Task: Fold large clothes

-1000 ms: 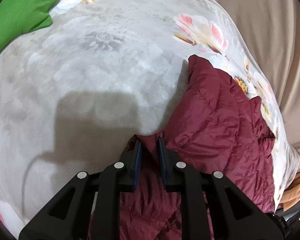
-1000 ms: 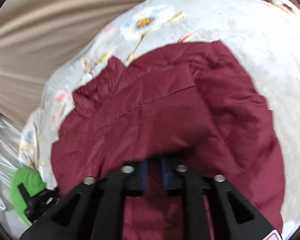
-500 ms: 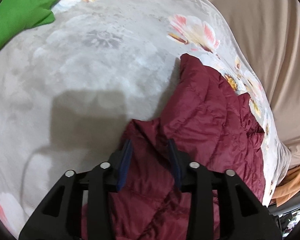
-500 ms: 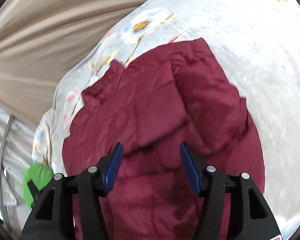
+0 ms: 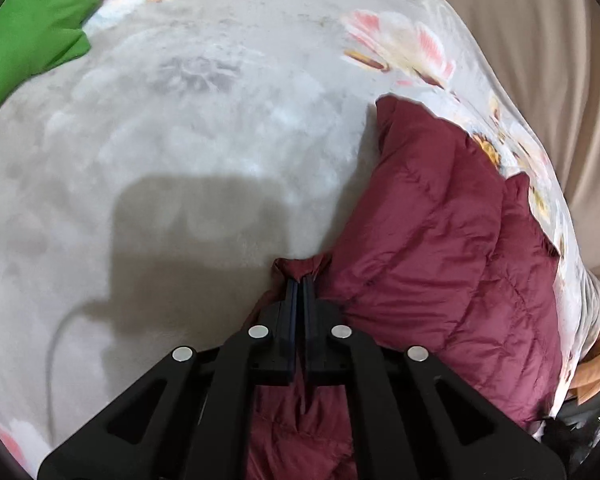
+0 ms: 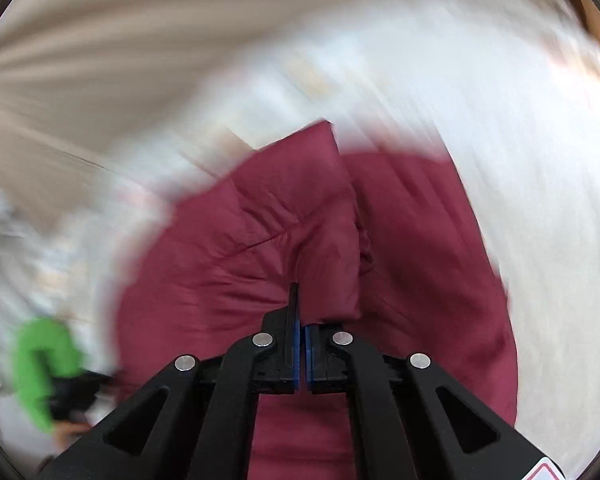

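Both grippers angled steeply downward

The left gripper (image 5: 299, 280) has just pinched closed on maroon fabric — the right gripper (image 6: 300, 320) has just clamped too, its jaws meeting, fabric bunched over one.

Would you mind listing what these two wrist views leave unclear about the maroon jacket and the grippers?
- Right wrist view: motion blur smears the blanket; the maroon jacket hides one fingertip of the right gripper.
- Left wrist view: the jacket's near part is hidden behind the left gripper, which is clamped on a fold.
- Neither view shows the whole jacket.
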The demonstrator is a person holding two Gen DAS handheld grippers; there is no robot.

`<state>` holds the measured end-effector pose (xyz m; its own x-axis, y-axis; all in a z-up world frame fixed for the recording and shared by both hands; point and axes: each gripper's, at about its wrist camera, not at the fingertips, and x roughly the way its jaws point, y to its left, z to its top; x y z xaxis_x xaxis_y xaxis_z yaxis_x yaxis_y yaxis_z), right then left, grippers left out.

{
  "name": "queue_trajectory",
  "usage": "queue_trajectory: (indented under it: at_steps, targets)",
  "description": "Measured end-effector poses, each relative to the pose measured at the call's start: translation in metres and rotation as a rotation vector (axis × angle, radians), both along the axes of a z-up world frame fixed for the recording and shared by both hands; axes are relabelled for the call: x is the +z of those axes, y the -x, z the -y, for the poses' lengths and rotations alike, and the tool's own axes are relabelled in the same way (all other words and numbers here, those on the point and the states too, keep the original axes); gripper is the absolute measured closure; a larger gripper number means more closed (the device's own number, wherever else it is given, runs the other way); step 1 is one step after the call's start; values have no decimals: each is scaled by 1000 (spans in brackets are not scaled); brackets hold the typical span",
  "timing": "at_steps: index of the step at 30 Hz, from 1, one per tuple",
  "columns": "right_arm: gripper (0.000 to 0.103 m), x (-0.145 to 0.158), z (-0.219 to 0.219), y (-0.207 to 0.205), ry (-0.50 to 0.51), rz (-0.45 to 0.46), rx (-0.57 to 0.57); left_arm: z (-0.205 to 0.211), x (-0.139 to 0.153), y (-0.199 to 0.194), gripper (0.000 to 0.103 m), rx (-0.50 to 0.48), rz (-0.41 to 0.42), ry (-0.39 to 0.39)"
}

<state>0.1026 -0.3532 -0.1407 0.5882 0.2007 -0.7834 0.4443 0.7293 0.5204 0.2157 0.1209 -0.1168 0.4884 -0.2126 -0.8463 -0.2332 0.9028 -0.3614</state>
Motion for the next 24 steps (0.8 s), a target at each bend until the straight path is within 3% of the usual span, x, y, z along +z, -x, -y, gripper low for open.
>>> queue_trajectory:
  at_steps: [2,3,5,8,10,13,15,17,20,22,24]
  targets:
    - [101,8,2,8,-11,14,-48,-1,6,4,99,-18,9,-18]
    - [93,15,1,12,3,16,-60,-5,10,7,97,-23,17,-20]
    - [87,36,-4,24,71,19,-89,-15,21,18,96,-32,37,-43]
    - [87,65,-32,42,180,40,-90,-30,35,36,96,-45,52,-106]
    - [88,76,-76,34,141,100,54,-38,42,47,96,-40,61,-116]
    - [103,75,-188,-5,77,146,416,-42,45,61,96,-57,57,-121]
    - [103,67,-265,-34,95,159,609,-38,41,69,96,-84,41,-115]
    - [103,54,-313,-58,113,136,715,-32,33,79,96,-115,10,-118]
    - [103,22,-353,-105,140,32,767,-32,16,92,96,-138,-39,-116]
    - [103,19,-360,-117,163,44,737,-36,5,98,96,-135,-69,-105]
    - [103,26,-363,-129,101,74,699,-42,-3,102,96,-133,-79,-81]
